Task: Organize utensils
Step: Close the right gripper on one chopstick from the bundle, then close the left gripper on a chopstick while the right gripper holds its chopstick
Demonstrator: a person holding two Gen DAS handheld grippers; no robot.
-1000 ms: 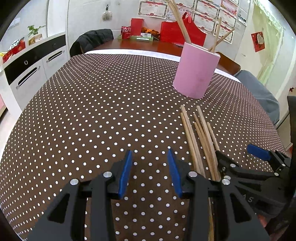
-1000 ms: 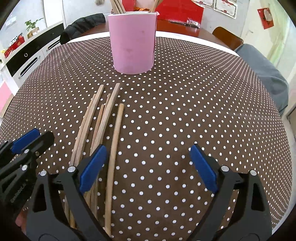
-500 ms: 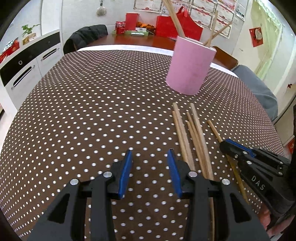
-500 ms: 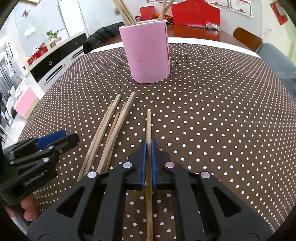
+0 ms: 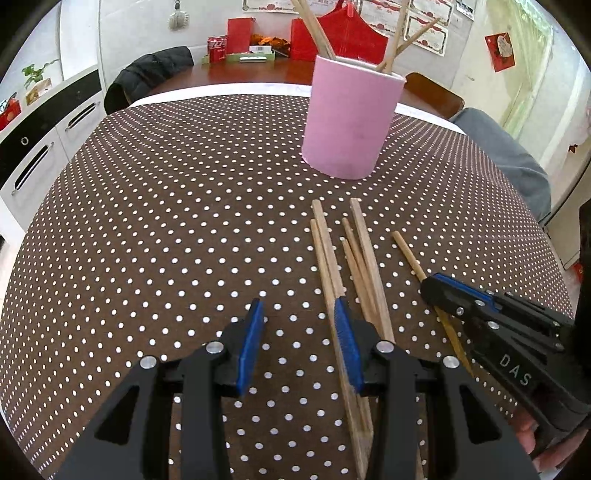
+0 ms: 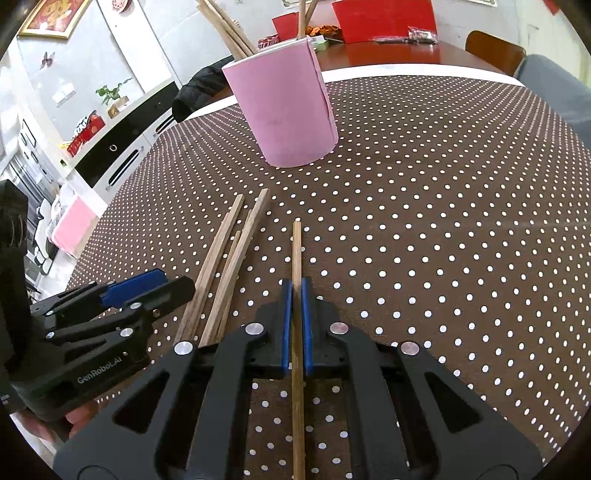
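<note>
A pink cup (image 5: 349, 122) (image 6: 286, 110) stands on the dotted tablecloth with several wooden chopsticks sticking out of it. Nearer to me, a loose bundle of chopsticks (image 5: 354, 258) (image 6: 229, 258) lies on the cloth. My right gripper (image 6: 295, 295) (image 5: 443, 291) is shut on a single chopstick (image 6: 296, 251) (image 5: 408, 254), which lies apart to the right of the bundle and points towards the cup. My left gripper (image 5: 297, 332) (image 6: 162, 286) is partly open just left of the bundle. Nothing is between its pads, and its right finger overlaps the nearest stick.
The brown dotted tablecloth (image 5: 166, 221) covers a round table. Beyond it are a wooden table with red boxes (image 5: 240, 35), a chair with a dark jacket (image 5: 147, 77) and white cabinets (image 5: 44, 140) at the left. A grey seat (image 5: 506, 155) is at the right.
My right gripper went from wide open to shut on one chopstick and drew it rightward, away from the bundle. My left gripper shifted a little towards the bundle with its opening unchanged.
</note>
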